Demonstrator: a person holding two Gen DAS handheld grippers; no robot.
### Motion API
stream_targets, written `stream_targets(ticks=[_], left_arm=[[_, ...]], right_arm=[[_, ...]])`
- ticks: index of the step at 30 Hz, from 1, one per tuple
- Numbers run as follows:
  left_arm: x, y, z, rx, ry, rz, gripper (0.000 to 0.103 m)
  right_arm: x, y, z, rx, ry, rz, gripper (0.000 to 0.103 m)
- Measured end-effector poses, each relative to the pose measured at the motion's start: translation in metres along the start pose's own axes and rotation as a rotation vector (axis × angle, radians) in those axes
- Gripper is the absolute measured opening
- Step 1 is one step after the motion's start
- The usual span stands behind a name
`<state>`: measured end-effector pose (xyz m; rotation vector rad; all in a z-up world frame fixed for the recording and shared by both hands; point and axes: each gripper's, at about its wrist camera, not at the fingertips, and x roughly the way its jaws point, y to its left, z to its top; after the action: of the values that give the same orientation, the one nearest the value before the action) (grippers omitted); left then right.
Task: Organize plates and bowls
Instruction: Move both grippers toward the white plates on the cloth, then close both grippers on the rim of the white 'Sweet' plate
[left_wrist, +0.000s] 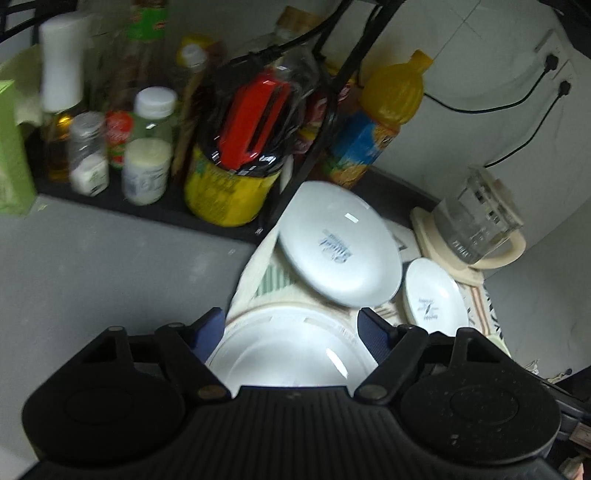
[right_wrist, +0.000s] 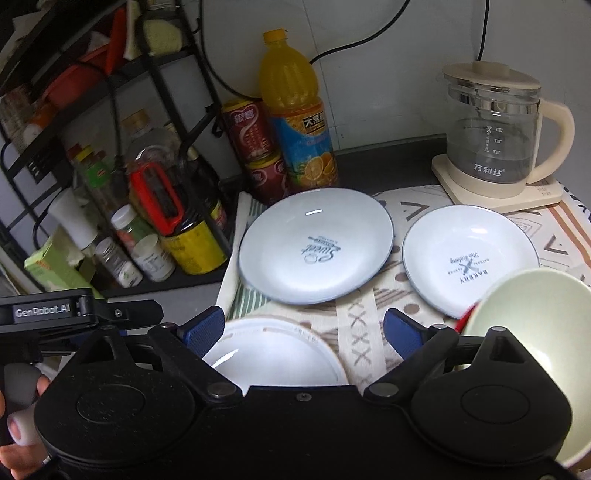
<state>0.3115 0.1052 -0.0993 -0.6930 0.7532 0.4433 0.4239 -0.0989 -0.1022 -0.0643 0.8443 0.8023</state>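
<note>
Nearest, the left tool hangs with its blue fingers spread wide, grasping nothing, over a white plate on the patterned cloth. The right tool is likewise released above that white plate, with a pale green bowl close at its right side. Further on the cloth lie a larger printed plate and a smaller printed plate, just beside each other. Behind stand an orange juice bottle, red cans and a glass kettle on the tabletop.
</note>
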Motion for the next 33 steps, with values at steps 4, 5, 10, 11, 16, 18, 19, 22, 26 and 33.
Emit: stream_targets(ticks=[4,5,10,11,16,18,19,22,26,33], left_arm=[[0.023,0.002,0.01,-0.043,0.022,-0.005,0.073],[0.03,0.002,0.014,-0.045,0.041,-0.01,0.072],[0.064,0.004,0.022,-0.074,0.093,-0.009,0.066],[0.07,0.003,0.023,-0.071,0.102,-0.014,0.065],[0.096,0.001,0.027,-0.074,0.133,-0.015,0.056],[0.106,-0.001,0.031,-0.07,0.133,-0.015,0.055],[0.11,-0.002,0.032,-0.064,0.134,-0.013,0.055],[0.124,-0.005,0.035,-0.068,0.142,-0.015,0.053],[0.139,-0.009,0.037,-0.065,0.15,-0.009,0.051],[0.163,-0.013,0.04,-0.072,0.165,0.007,0.039]], right_arm=[[0.024,-0.005,0.006,0.039,0.023,-0.021,0.082],[0.029,-0.005,0.007,0.047,0.029,-0.032,0.082],[0.056,-0.009,0.008,0.124,0.054,-0.062,0.078],[0.06,-0.011,0.008,0.138,0.056,-0.066,0.077],[0.082,-0.019,0.008,0.204,0.068,-0.069,0.071],[0.089,-0.022,0.008,0.222,0.074,-0.073,0.07],[0.093,-0.024,0.008,0.234,0.074,-0.075,0.07],[0.106,-0.032,0.005,0.275,0.084,-0.078,0.069],[0.123,-0.042,0.003,0.307,0.097,-0.077,0.061],[0.144,-0.055,0.001,0.41,0.099,-0.065,0.049]])
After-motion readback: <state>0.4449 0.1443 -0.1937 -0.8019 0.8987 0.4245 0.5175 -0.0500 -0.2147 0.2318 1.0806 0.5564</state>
